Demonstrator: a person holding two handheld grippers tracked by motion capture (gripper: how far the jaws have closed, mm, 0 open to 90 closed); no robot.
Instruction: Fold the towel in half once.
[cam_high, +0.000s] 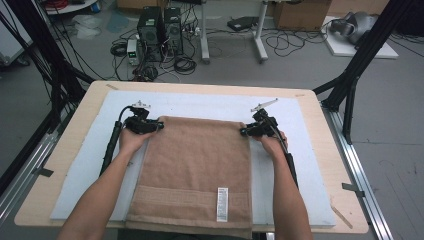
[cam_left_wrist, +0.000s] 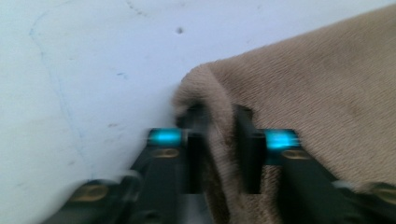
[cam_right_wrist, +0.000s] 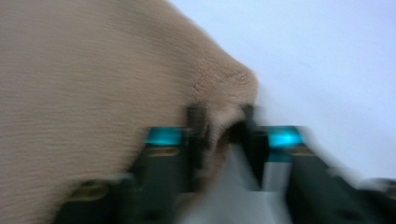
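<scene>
Near edge: white label (cam_high: 222, 204) on the brown towel (cam_high: 197, 170), print unreadable. Towel lies flat on pale blue mat (cam_high: 305, 165). Far corners: left gripper (cam_high: 159, 125) and right gripper (cam_high: 243, 131) each pinch one. Gripper views show terry bunched between jaws; high view doesn't.

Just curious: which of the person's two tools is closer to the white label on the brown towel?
Right. The right tool pinches the towel's far right corner, on the same side as the label; the left tool pinches the far left corner, farther across.
</scene>
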